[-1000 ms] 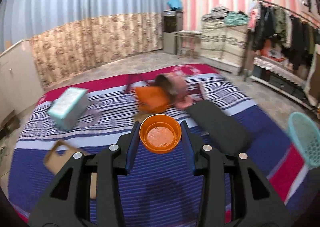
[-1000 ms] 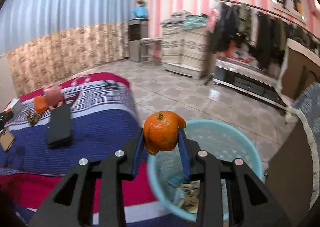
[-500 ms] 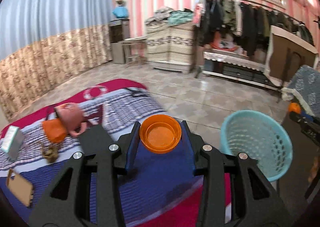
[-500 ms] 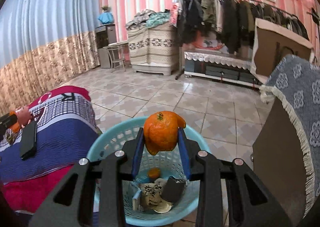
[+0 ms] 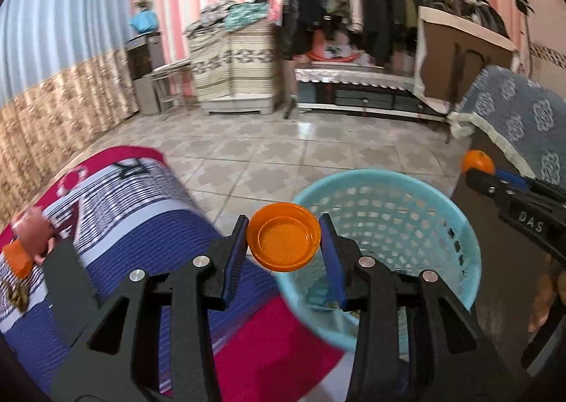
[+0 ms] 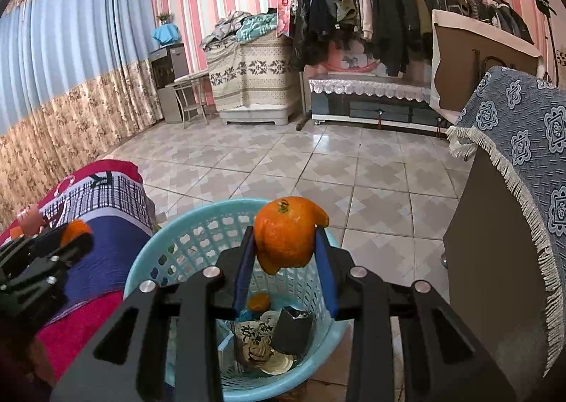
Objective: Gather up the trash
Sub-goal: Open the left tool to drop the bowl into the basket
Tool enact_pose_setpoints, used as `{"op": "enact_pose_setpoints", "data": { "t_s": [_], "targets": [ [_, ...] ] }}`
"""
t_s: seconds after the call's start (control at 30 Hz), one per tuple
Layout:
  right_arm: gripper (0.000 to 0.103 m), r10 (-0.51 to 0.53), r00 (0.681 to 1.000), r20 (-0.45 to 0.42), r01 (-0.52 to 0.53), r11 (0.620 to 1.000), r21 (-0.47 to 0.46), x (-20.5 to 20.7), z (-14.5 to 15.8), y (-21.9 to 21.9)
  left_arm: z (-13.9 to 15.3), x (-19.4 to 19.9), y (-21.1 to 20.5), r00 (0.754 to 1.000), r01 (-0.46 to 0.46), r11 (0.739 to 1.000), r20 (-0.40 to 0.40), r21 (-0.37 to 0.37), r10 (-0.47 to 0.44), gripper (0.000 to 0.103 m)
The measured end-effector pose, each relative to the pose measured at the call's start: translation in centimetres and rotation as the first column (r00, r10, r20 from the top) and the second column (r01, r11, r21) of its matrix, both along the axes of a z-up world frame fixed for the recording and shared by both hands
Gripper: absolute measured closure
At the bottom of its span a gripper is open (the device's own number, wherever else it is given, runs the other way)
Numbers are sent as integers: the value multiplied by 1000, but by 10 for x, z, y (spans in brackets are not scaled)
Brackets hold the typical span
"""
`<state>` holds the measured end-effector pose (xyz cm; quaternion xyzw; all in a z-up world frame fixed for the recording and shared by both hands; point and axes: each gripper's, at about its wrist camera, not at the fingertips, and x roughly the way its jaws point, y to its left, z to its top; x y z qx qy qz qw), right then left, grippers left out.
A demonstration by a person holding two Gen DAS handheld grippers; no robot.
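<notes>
My left gripper (image 5: 283,242) is shut on a small orange plastic dish (image 5: 283,241) and holds it at the near left rim of the light blue mesh trash basket (image 5: 406,196). My right gripper (image 6: 284,260) is shut on an orange peel (image 6: 283,234) and holds it above the same basket (image 6: 184,242). The basket holds several pieces of trash (image 6: 269,334). The right gripper with the peel (image 5: 478,162) shows at the right of the left wrist view. The left gripper (image 6: 46,260) shows at the left of the right wrist view.
The striped bed cover (image 5: 116,225) lies left of the basket, with a pink mug (image 5: 32,230), an orange item (image 5: 16,258) and a black pouch (image 5: 67,281) on it. A cabinet under a blue cloth (image 6: 513,161) stands right of the basket. Tiled floor (image 6: 318,161) lies beyond.
My left gripper has swung right from over the bed to the basket's rim with the dish. My right gripper has moved from the basket's edge to over it, with the peel.
</notes>
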<state>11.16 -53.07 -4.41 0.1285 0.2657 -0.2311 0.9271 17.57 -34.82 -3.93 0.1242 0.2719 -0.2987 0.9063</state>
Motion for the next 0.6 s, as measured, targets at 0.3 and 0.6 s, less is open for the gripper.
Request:
{"op": "enact_pose_setpoints", "data": {
  "t_s": [0.3,0.6],
  "targets": [
    [70,-39,999,-3,39,998,39,-5,-4,-10,-10,8,-29,999,51,998,-5,26,-51,64],
    [70,-19,1000,-16,19,999,29,3,-5,-2,-9,17,-27,1000,3,1000,15,23,-4,33]
  ]
}}
